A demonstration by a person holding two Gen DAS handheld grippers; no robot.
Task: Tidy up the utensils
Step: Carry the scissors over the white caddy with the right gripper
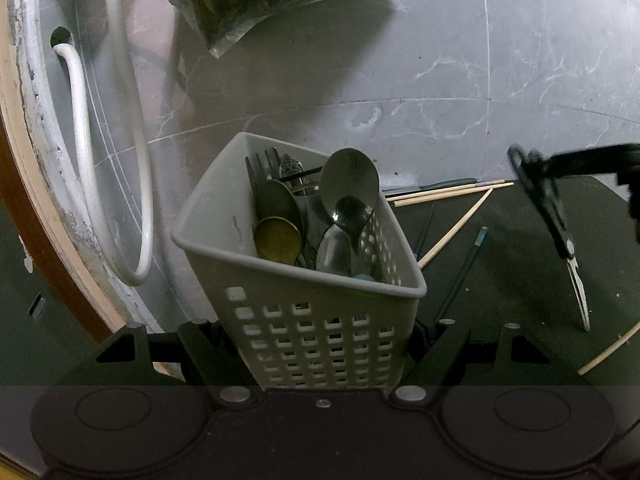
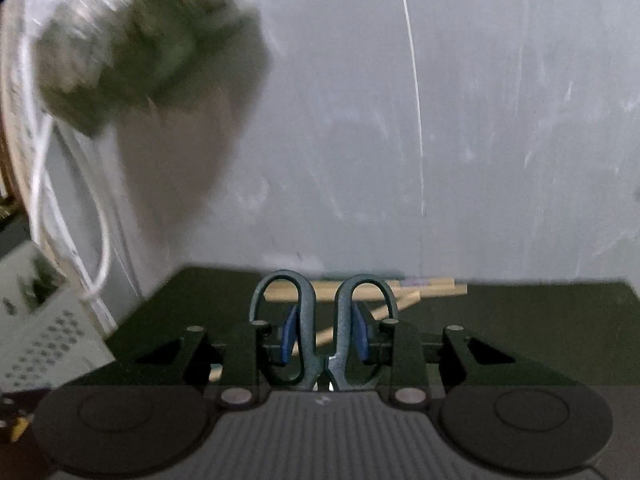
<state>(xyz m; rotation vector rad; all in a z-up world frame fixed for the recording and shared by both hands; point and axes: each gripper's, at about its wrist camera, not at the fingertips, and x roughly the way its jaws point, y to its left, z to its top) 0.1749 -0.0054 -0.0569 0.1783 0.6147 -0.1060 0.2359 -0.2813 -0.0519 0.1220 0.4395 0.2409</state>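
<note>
A: What's the biggest thing in front of the left gripper (image 1: 324, 354)?

B: The grey perforated utensil basket (image 1: 208, 216). It sits squarely between the two fingers, tilted, its lower walls clamped by them, so that gripper is closed on the basket. Behind it is a grey marbled wall (image 1: 400, 60), and a dark mat (image 1: 500, 248) lies under and to the right of it.

A: And what's inside?

B: Spoons (image 1: 350, 178), bowls up, leaning together, with a fork (image 1: 266, 160) standing at the back. They fill the far side of the basket.

A: What about the right gripper (image 2: 324, 334)?

B: It holds a pair of scissors (image 2: 324, 320) by the handle loops. The blue pads (image 2: 289, 334) press on the outer sides of the two loops, which stand close together. From the left wrist view, the same scissors (image 1: 550, 216) hang off to the right of the basket, well apart from it, blades pointing down over the mat.

A: Anything loose on the mat?

B: Wooden chopsticks (image 1: 448, 194) lie beyond the basket's right side, some crossing each other, and a dark chopstick with a blue tip (image 1: 466, 268) lies just beside the basket's right corner. The right wrist view is blurred, so finer detail there I cannot tell.
</note>
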